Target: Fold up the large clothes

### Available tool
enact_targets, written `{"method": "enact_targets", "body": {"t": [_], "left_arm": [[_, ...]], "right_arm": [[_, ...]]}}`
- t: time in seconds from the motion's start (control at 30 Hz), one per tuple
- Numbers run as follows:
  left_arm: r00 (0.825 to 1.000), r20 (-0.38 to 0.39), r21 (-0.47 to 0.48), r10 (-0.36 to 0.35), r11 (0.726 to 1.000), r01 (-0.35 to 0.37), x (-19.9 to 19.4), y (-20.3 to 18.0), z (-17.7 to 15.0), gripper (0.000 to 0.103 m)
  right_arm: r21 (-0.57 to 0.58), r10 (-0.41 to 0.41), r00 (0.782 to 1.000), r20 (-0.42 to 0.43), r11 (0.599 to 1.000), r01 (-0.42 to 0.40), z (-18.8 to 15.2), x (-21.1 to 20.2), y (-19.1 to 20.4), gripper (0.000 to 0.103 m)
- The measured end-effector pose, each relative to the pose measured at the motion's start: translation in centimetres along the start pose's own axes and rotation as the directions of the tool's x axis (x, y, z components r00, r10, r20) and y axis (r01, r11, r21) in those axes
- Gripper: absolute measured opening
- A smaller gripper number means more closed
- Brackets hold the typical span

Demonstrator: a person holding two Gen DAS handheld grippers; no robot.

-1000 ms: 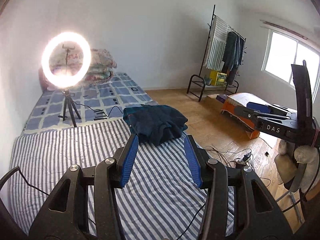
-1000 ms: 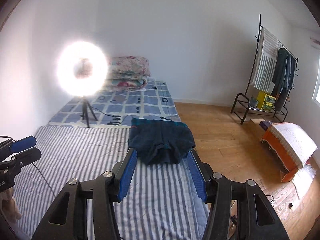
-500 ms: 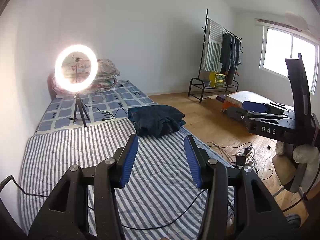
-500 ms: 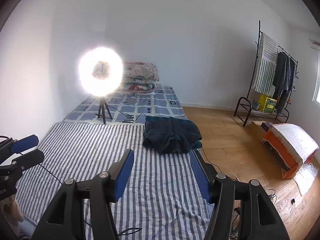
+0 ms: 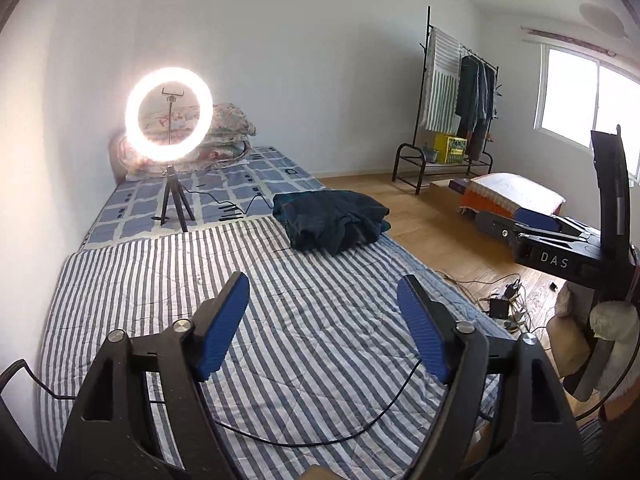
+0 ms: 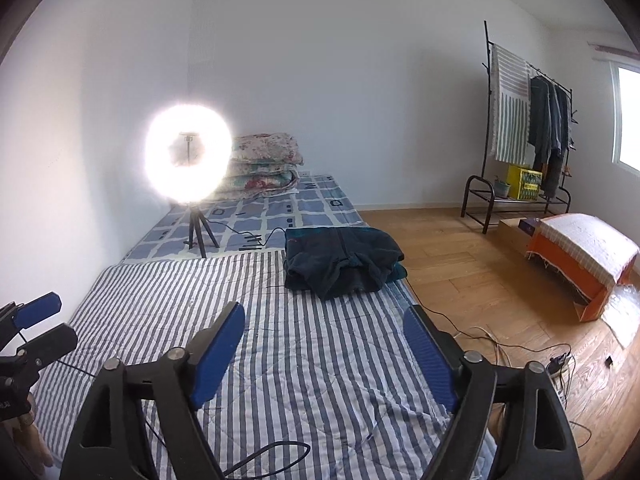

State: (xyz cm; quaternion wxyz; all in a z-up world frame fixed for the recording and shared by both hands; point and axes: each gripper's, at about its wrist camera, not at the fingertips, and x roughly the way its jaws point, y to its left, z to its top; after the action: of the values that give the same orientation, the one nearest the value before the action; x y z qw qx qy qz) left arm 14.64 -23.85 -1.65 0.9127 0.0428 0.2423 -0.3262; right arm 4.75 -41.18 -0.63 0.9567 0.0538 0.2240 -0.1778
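A dark blue garment (image 5: 332, 220) (image 6: 344, 258), folded into a rough bundle, lies at the far right edge of the striped blanket (image 5: 168, 276) (image 6: 168, 292) on the bed. My left gripper (image 5: 324, 296) hovers well short of it, jaws opening, nothing between the blue pads. My right gripper (image 6: 320, 324) is likewise back from the garment, jaws opening and empty. In the left wrist view, the right gripper (image 5: 532, 224) shows at the right edge. In the right wrist view, the left gripper (image 6: 44, 324) shows at the left edge.
A lit ring light on a tripod (image 5: 170, 120) (image 6: 188, 152) stands on the checked sheet, its cable trailing across the bed. Folded quilts (image 6: 264, 160) are stacked at the head. A clothes rack (image 5: 456, 96), an orange covered box (image 6: 580, 256) and floor cables (image 5: 504, 300) lie right.
Both grippers have pulled back from the garment and sunk lower, so it looks farther away. Both pairs of jaws have spread wider. The garment has not moved.
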Motion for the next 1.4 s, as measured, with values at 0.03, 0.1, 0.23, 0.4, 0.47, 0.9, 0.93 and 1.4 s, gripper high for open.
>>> {"method": "enact_targets", "body": {"t": [0.03, 0.1, 0.23, 0.4, 0.47, 0.9, 0.93, 1.4], "left_arm": [[1.000, -0.005, 0.008, 0.005, 1.000, -0.005, 0.2, -0.1, -0.2, 0.084], [1.000, -0.013, 0.020, 0.005, 1.000, -0.005, 0.4, -0.2, -0.5, 0.091], [1.000, -0.003, 0.033, 0.018, 0.999, -0.018, 0.3, -0.6, -0.9, 0.099], [0.997, 0.036, 0.094, 0.075, 0.993, -0.078, -0.1, -1.4, -1.5, 0.103], [0.995, 0.032, 0.105, 0.098, 0.989, -0.101, -0.2, -1.6, -1.8, 0.103], [0.994, -0.012, 0.107, 0.110, 0.988, -0.108, 0.0, -1.4, -2.7, 0.103], [0.994, -0.010, 0.105, 0.110, 0.989, -0.108, 0.0, -1.3, -2.8, 0.103], [0.992, -0.006, 0.108, 0.124, 0.987, -0.122, -0.1, -0.9, -2.9, 0.103]], "right_arm": [[-0.005, -0.005, 1.000, -0.002, 1.000, 0.005, -0.2, 0.2, 0.0, 0.087], [-0.017, -0.010, 1.000, -0.003, 1.000, 0.010, -0.5, 0.4, 0.1, 0.092], [-0.047, -0.056, 0.998, 0.027, 0.997, 0.057, -1.0, 0.3, 0.4, 0.103], [-0.068, -0.067, 0.997, 0.031, 0.995, 0.069, -1.6, 0.3, 0.5, 0.103], [-0.061, -0.072, 0.997, 0.024, 0.995, 0.073, -2.0, 0.3, 0.3, 0.103], [-0.026, -0.091, 0.996, 0.006, 0.996, 0.091, -2.7, 1.0, 0.2, 0.103], [-0.032, -0.092, 0.996, 0.002, 0.995, 0.092, -2.8, 1.2, 0.3, 0.103], [-0.047, -0.094, 0.996, -0.008, 0.994, 0.094, -3.3, 1.5, 0.9, 0.103]]}}
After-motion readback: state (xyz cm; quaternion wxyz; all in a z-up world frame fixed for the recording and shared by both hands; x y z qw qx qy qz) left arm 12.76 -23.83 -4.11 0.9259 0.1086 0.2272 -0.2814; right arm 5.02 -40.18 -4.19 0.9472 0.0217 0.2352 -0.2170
